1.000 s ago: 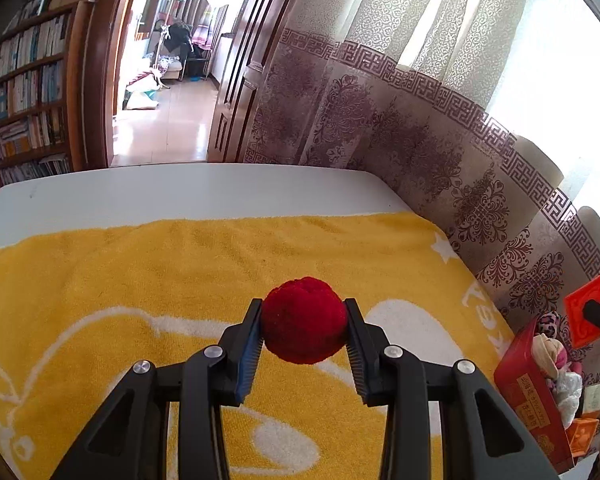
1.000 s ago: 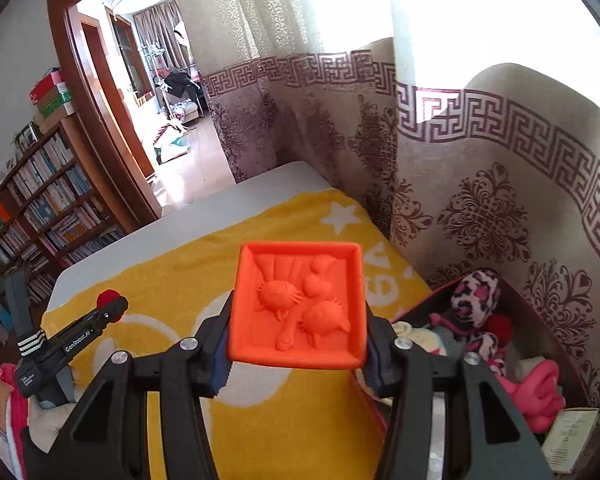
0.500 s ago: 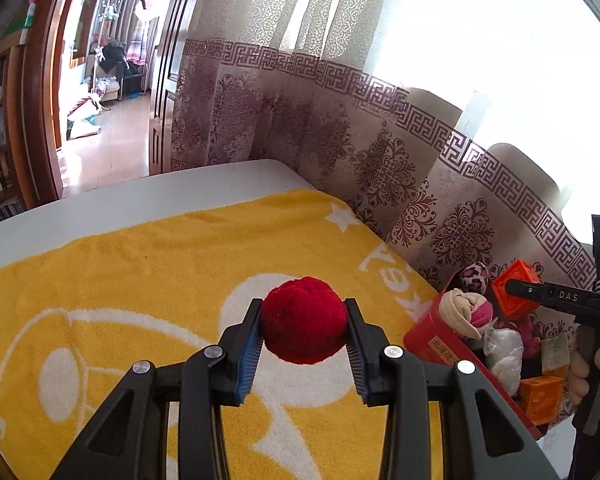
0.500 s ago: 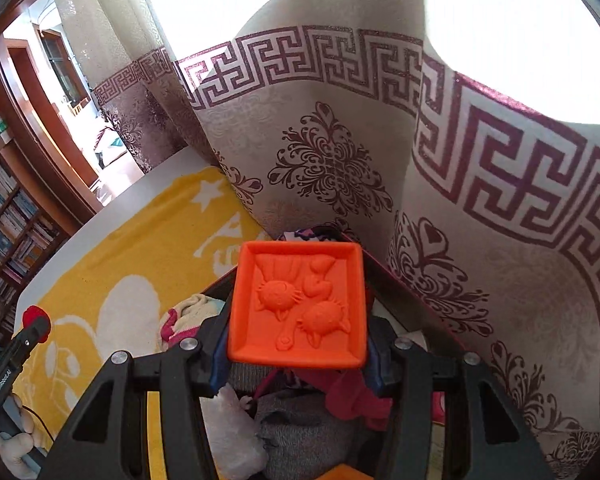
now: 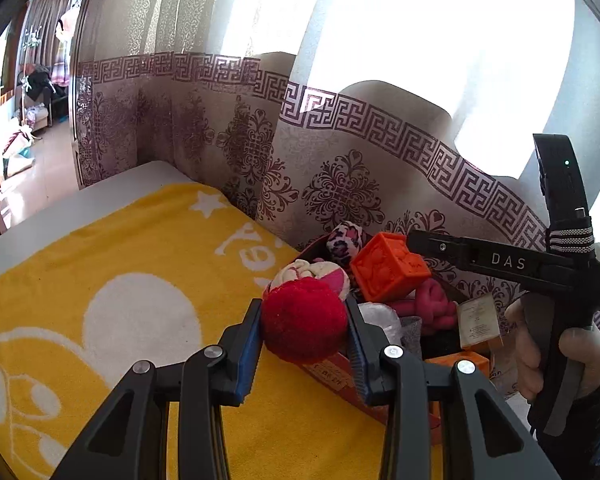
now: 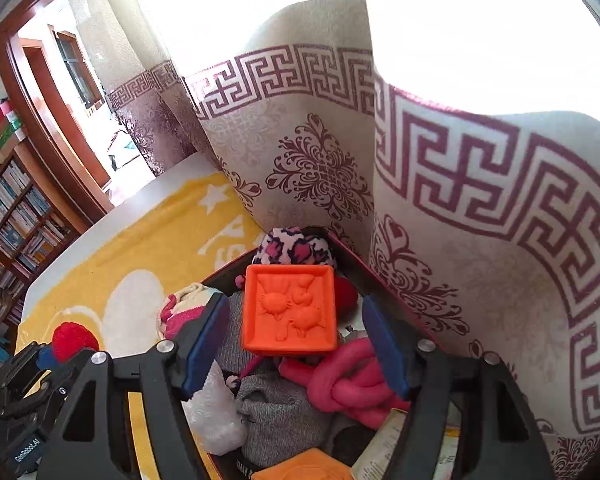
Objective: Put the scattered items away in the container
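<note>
My left gripper [image 5: 303,328] is shut on a red pompom ball [image 5: 303,326] and holds it just at the near wall of the red container [image 5: 332,376]. My right gripper [image 6: 296,344] is open above the container [image 6: 352,256]. An orange embossed cube [image 6: 289,309] lies between its spread fingers, free of both pads, on the pile inside. The cube [image 5: 388,266] also shows in the left wrist view, beside the right gripper's finger [image 5: 480,258]. The ball shows at the left of the right wrist view [image 6: 74,340].
The container holds a leopard-print sock roll [image 6: 294,246], a pink knotted rope [image 6: 352,380], a grey knit item [image 6: 284,412], a white bag [image 6: 216,416] and another orange block [image 6: 304,466]. A yellow towel [image 5: 120,280] covers the table. A patterned curtain [image 6: 460,200] hangs right behind.
My right gripper has opened and let go of the orange cube, which now rests in the container. My left gripper has carried the red ball right, up to the container.
</note>
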Demonstrator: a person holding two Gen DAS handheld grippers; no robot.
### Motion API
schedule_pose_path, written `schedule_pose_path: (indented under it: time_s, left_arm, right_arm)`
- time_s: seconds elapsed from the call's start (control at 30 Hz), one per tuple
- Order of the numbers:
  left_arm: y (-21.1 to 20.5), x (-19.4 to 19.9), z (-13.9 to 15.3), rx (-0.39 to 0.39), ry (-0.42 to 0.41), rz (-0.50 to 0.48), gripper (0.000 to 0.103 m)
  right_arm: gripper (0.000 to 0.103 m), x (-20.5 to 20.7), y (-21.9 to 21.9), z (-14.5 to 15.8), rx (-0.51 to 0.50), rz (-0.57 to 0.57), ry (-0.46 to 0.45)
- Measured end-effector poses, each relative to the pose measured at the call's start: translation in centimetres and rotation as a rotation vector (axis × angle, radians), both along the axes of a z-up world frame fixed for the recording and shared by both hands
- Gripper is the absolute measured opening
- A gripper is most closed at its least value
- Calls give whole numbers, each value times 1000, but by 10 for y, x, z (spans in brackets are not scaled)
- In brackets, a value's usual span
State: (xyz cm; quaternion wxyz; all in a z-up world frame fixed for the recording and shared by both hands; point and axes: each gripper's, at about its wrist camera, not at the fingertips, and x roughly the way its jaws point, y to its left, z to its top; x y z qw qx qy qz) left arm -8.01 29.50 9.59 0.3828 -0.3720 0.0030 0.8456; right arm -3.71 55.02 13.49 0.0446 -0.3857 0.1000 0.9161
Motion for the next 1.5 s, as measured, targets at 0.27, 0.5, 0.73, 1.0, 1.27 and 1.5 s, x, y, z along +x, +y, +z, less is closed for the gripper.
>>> schedule_pose_path:
  time_s: [0.27, 0.5, 0.73, 1.0, 1.27, 1.5]
  left_arm:
    - [68, 28, -5, -26, -12, -126, 40]
    - [100, 28, -29, -73, -35, -155, 40]
    - [102, 27, -38, -72, -73, -159, 74]
    - [79, 49, -6, -66, 45, -33, 102]
    - [21, 61, 11, -139, 157, 313, 102]
    - [4, 98, 25, -171, 250, 300, 102]
  right_arm:
    - [79, 59, 11, 32, 60, -28, 209]
    - [80, 89, 20, 29, 70, -49, 254]
    - [81, 109, 35, 19, 44, -71, 237]
    - [81, 128, 45, 14, 46, -77, 183]
    - [82, 148, 43, 5, 59, -101, 126]
    - [82, 168, 15, 6, 131, -36, 96]
